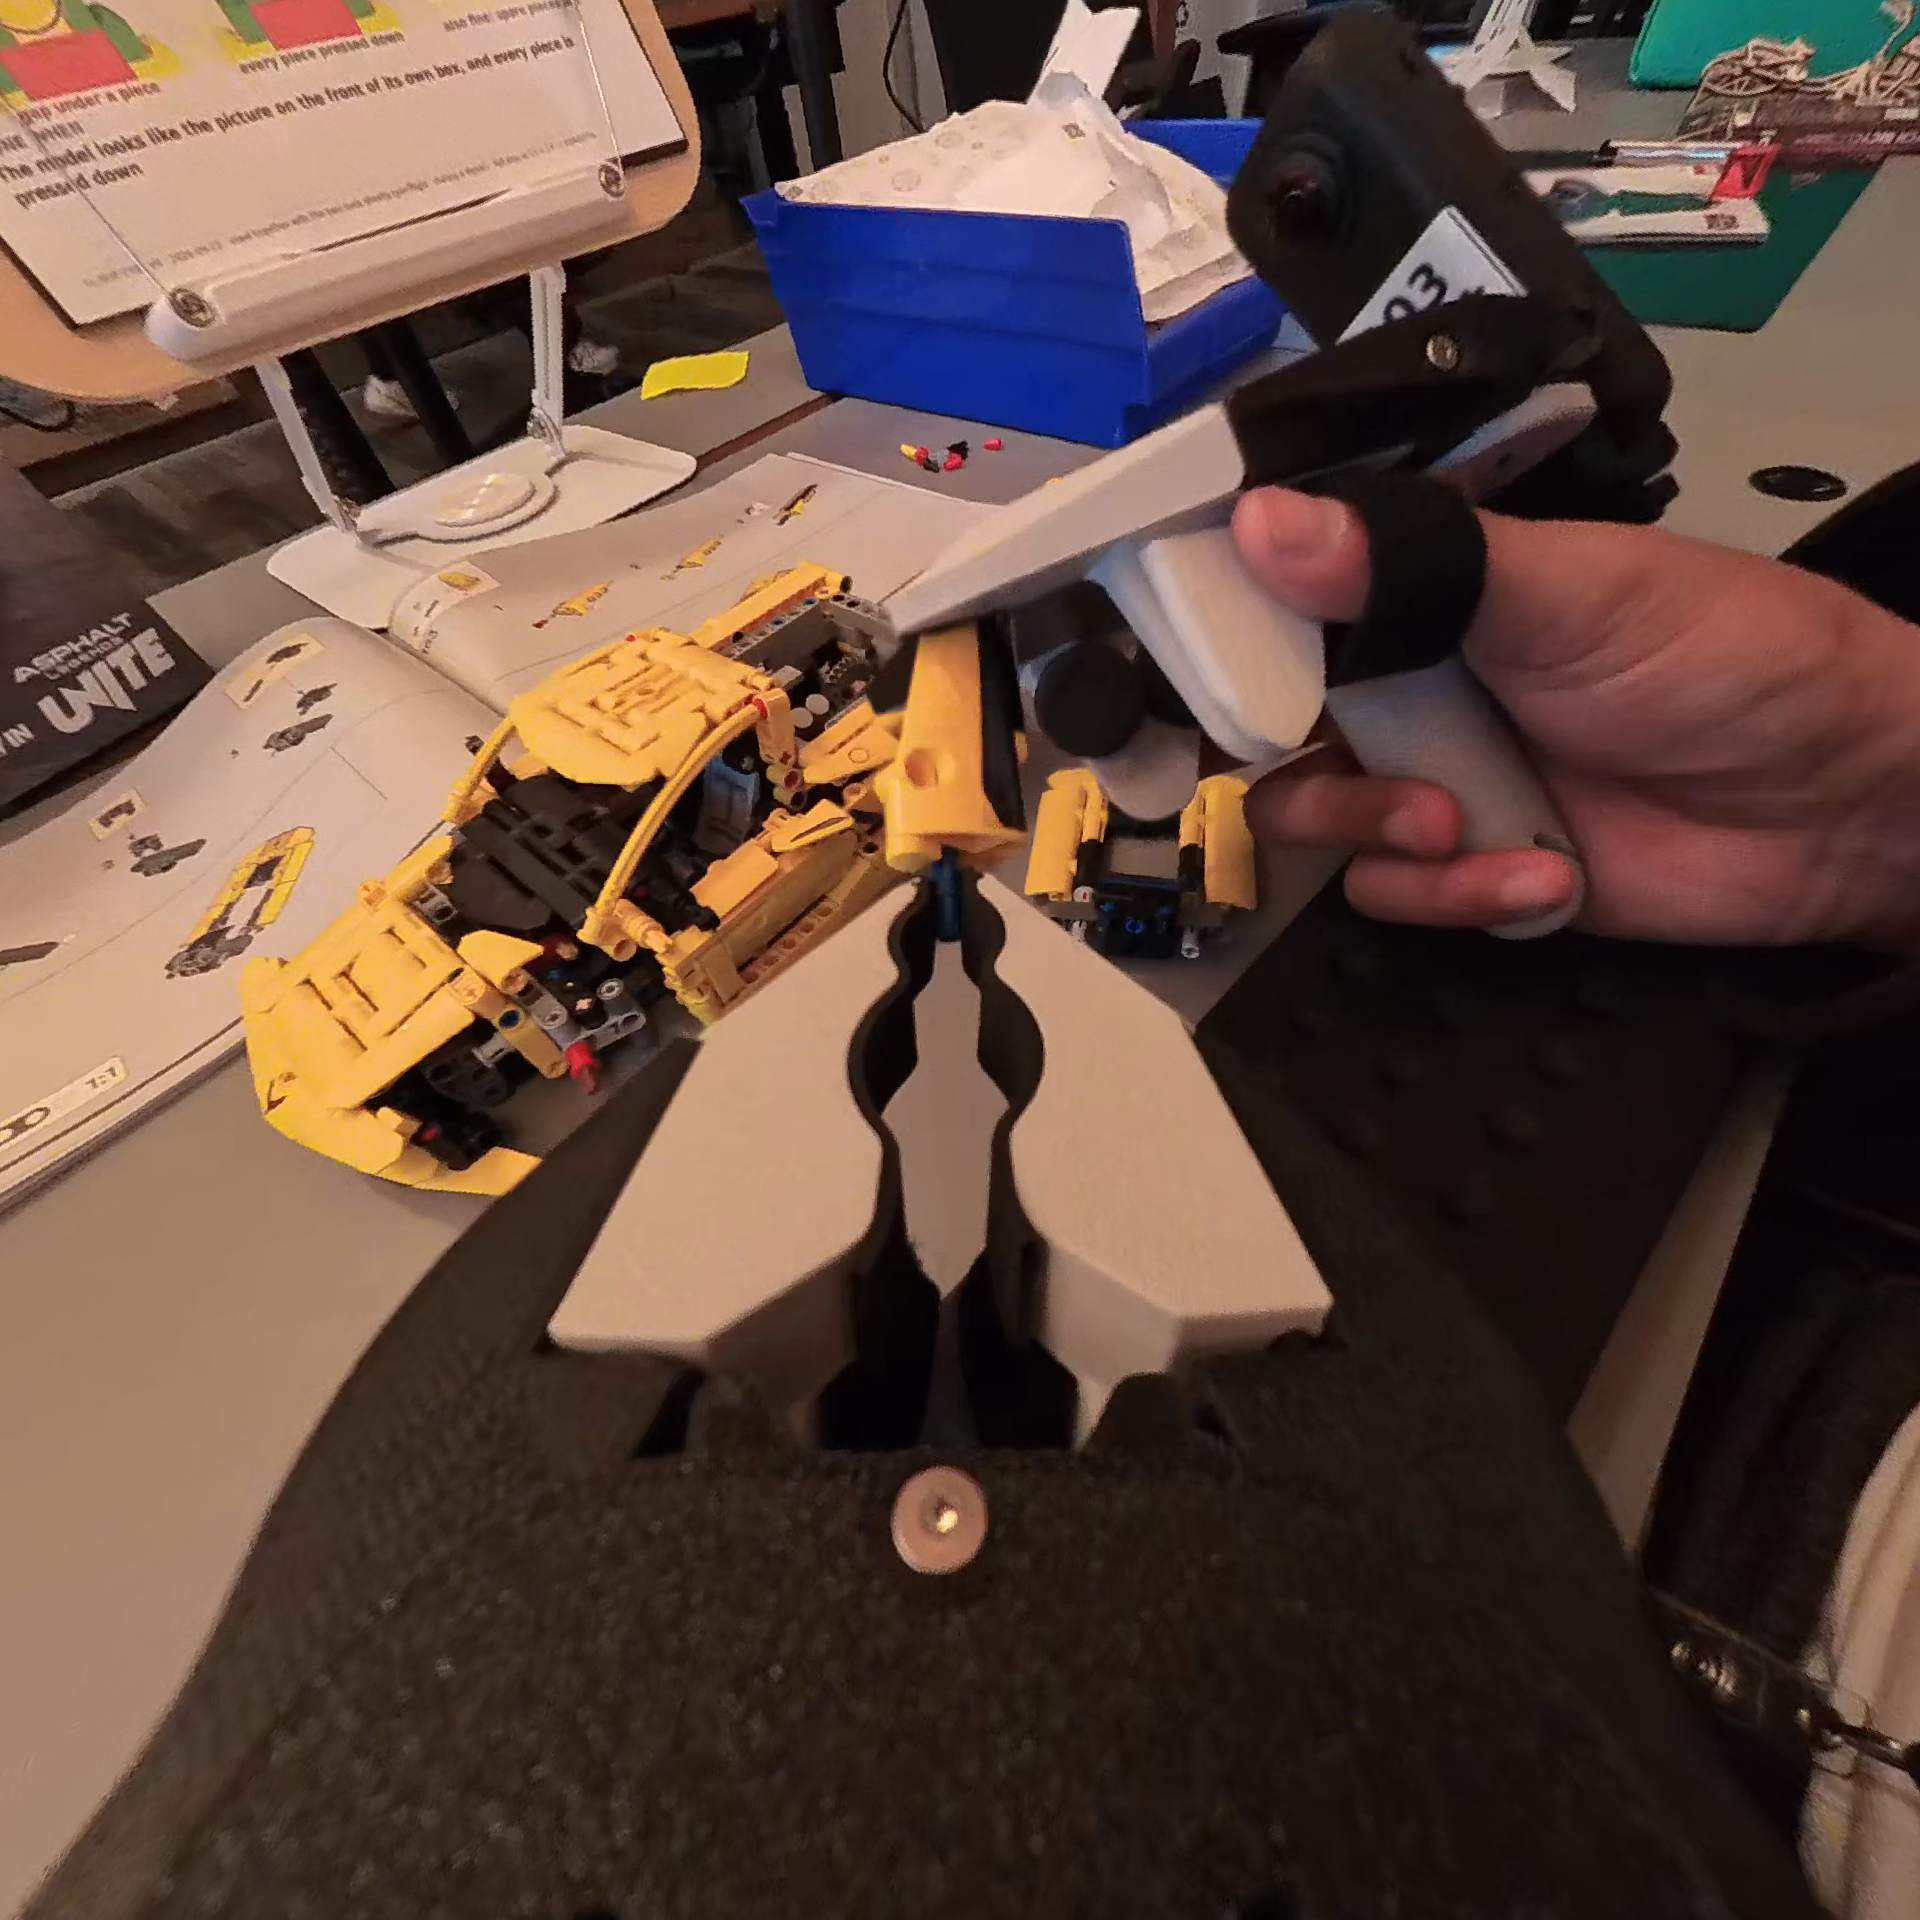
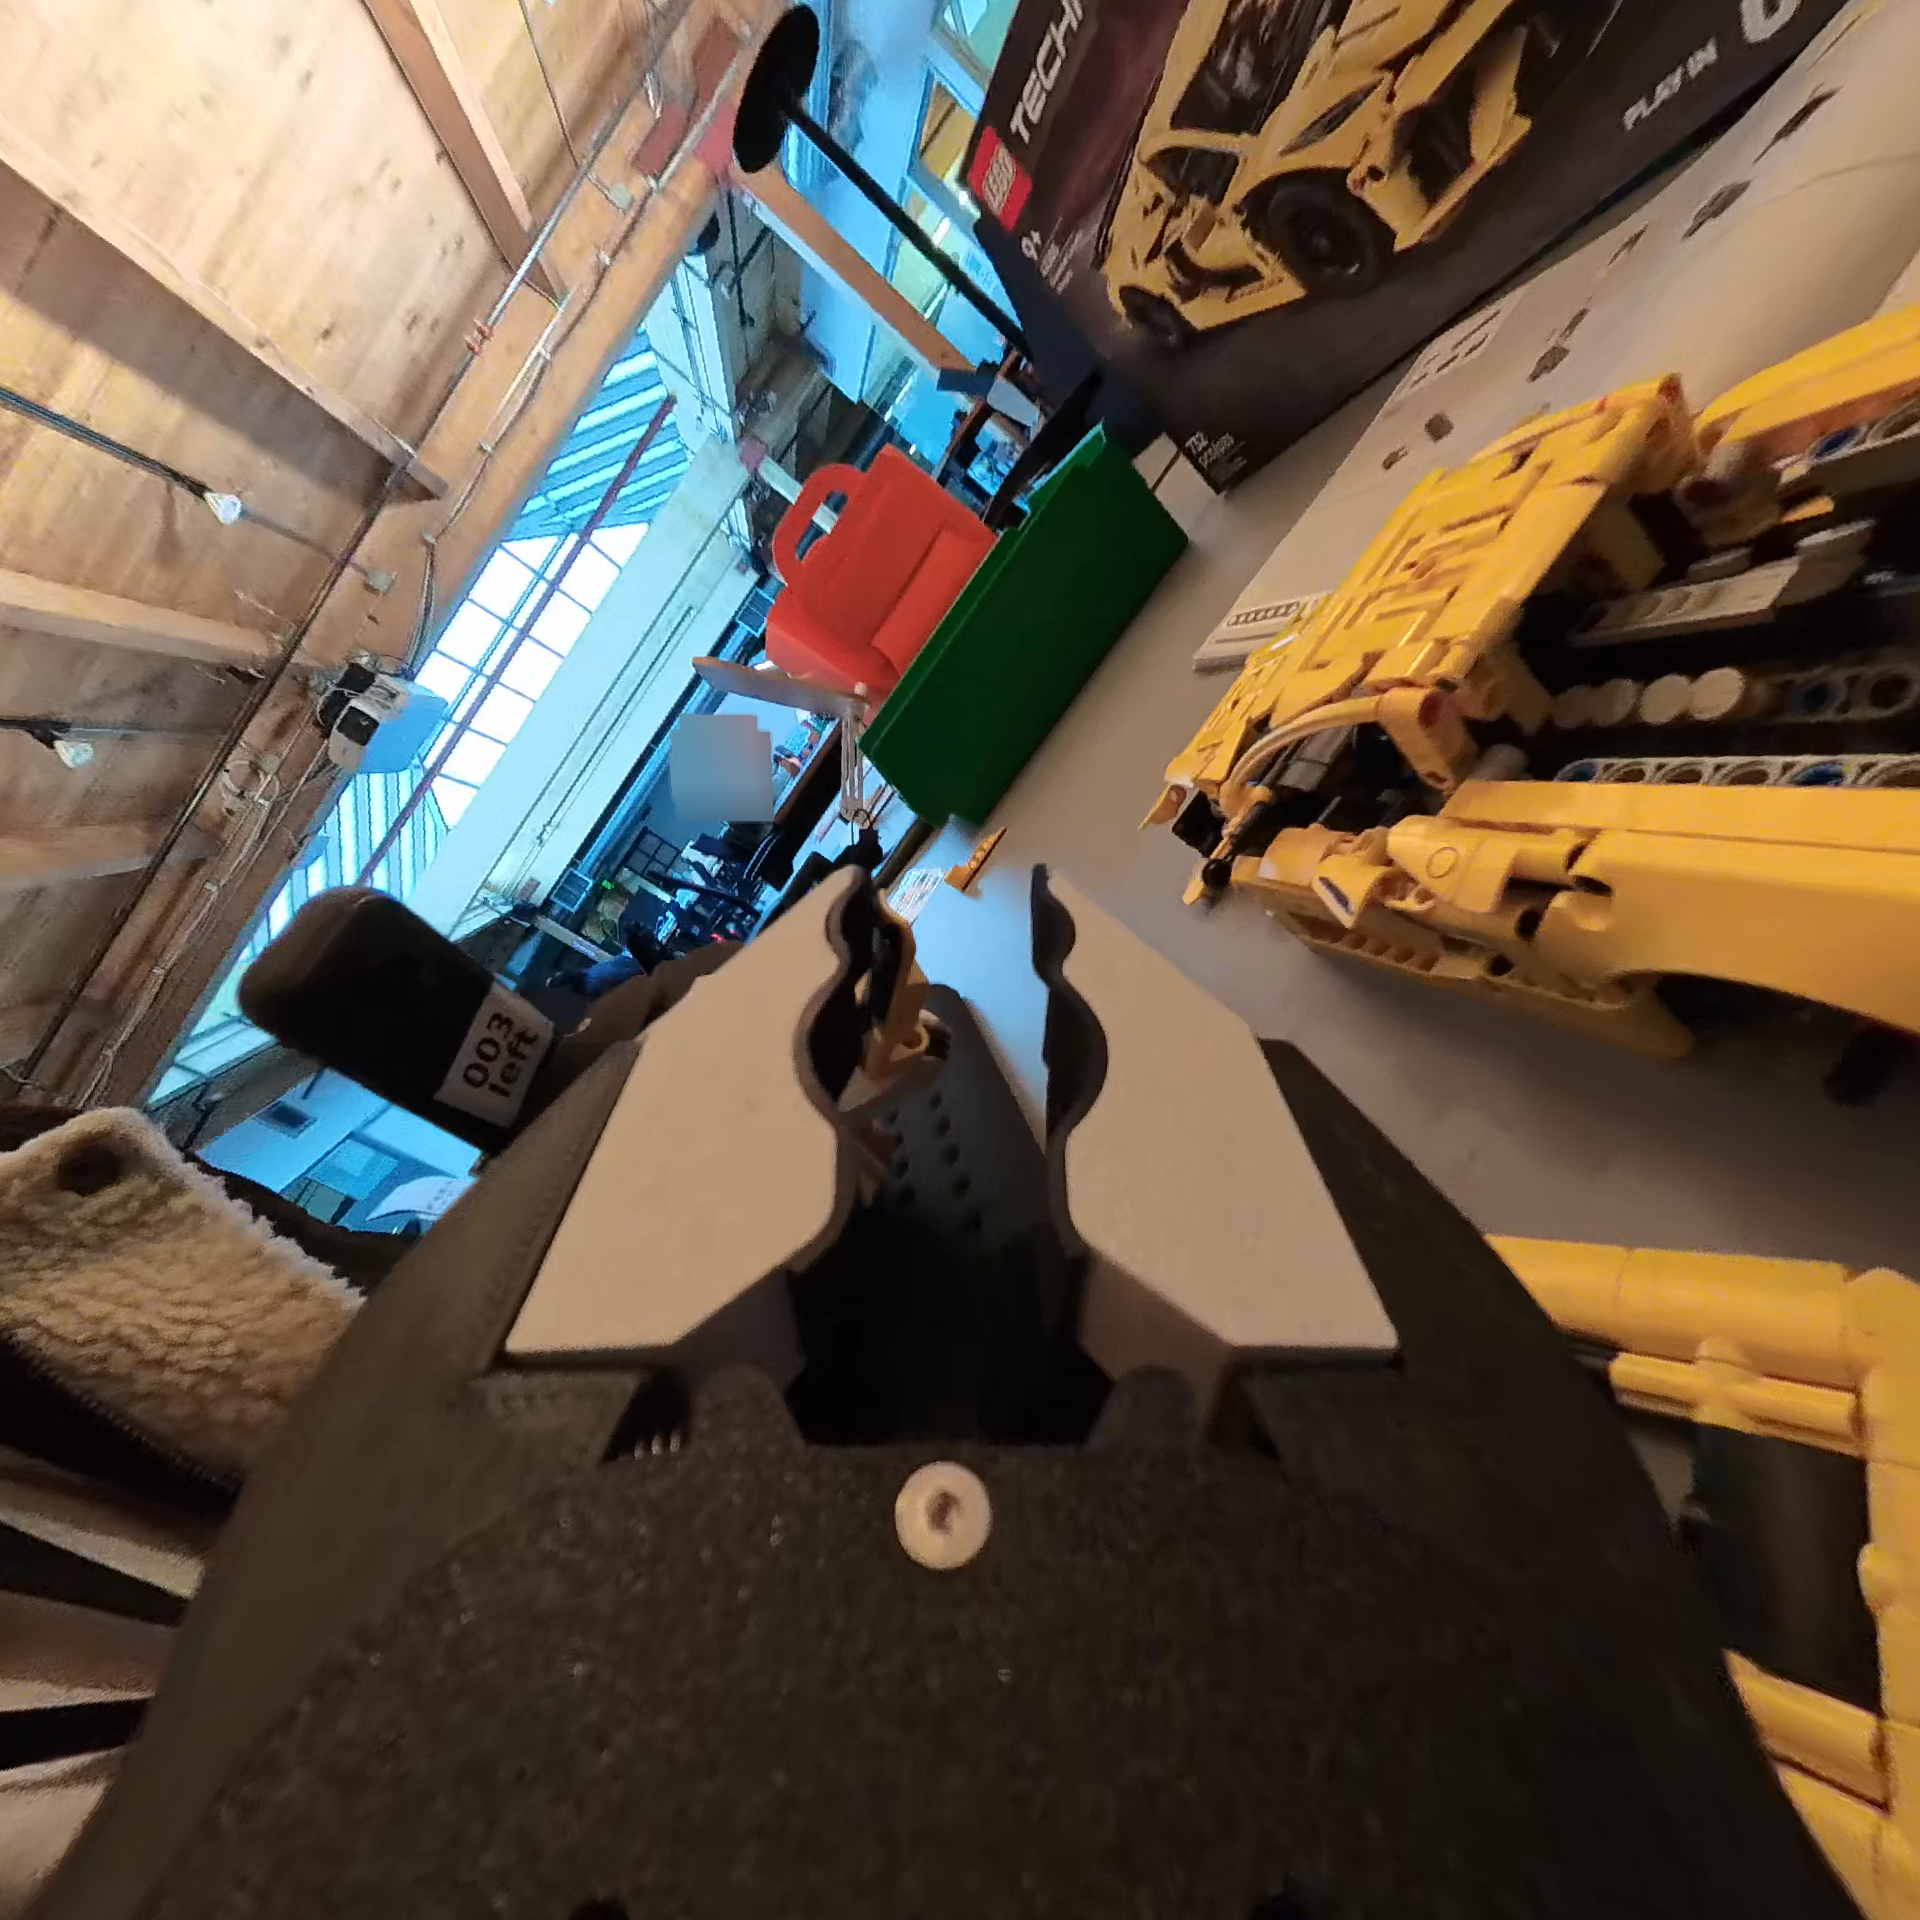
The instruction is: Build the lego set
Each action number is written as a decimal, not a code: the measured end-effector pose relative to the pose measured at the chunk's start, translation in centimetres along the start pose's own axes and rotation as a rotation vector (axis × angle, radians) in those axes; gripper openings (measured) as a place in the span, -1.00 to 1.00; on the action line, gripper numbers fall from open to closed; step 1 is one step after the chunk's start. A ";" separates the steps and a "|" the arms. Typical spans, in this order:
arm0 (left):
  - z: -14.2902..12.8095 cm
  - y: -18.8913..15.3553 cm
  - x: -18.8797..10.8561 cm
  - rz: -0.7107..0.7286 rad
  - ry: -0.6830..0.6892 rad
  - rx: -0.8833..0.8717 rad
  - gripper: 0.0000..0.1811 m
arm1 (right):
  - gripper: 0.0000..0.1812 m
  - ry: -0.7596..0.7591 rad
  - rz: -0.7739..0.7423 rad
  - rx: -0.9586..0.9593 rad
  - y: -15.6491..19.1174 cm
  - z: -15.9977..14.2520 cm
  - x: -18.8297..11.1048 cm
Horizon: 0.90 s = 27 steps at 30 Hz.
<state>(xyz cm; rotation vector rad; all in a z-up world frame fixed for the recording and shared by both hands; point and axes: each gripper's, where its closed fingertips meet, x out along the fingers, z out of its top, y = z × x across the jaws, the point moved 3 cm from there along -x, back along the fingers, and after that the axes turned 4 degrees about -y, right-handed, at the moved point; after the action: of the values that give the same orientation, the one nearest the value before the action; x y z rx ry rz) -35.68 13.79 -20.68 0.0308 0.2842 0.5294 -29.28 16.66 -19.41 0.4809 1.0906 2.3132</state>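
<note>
A half-built yellow lego car (image 1: pixel 499 904) lies on the grey table, partly on the open instruction booklet (image 1: pixel 208 831). My left gripper (image 1: pixel 945 902) is shut on a small yellow panel piece (image 1: pixel 940 769), pinching the blue pin at its lower end and holding it upright beside the car's rear. My right gripper (image 1: pixel 896 623), held by a hand, has its tips at the top of that panel. In the right wrist view my right gripper (image 2: pixel 945 883) stands open, with the panel piece (image 2: pixel 899 1023) against its left finger. The car (image 2: pixel 1455 727) lies to the right.
A second yellow sub-assembly (image 1: pixel 1143 852) sits behind the panel. A blue bin (image 1: pixel 987 312) with paper bags, a white document stand (image 1: pixel 468 499) and loose small pins (image 1: pixel 945 454) stand at the back. The set's box (image 2: pixel 1351 156) and a green bin (image 2: pixel 1018 644) stand beyond the car. Tip to tip, the grippers are about 4 centimeters apart.
</note>
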 end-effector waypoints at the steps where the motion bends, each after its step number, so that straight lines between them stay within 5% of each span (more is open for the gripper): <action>1: 0.0 0.1 0.0 -0.008 -0.001 -0.017 -0.96 | -0.69 -0.004 0.014 -0.010 0.2 0.1 0.0; 5: 0.2 0.5 -0.2 -0.035 -0.018 -0.089 -0.96 | -0.63 0.116 0.031 -0.064 0.9 -1.7 0.8; 14: -0.1 0.0 0.1 -0.043 0.008 -0.056 -0.96 | -0.80 -0.029 -0.017 -0.050 0.0 0.7 -0.5; 22: 0.0 0.3 -0.1 -0.067 -0.003 -0.115 -0.96 | -0.64 -0.042 0.049 -0.064 0.8 0.8 -0.6; 27: 0.0 0.2 -0.1 -0.072 -0.010 -0.109 -0.96 | -0.70 0.089 0.018 -0.148 0.9 -1.0 0.3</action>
<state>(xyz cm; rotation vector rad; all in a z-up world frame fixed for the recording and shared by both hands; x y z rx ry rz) -35.87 13.90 -20.60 -0.0817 0.2451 0.4725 -30.35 15.79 -19.27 0.3354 0.9491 2.4293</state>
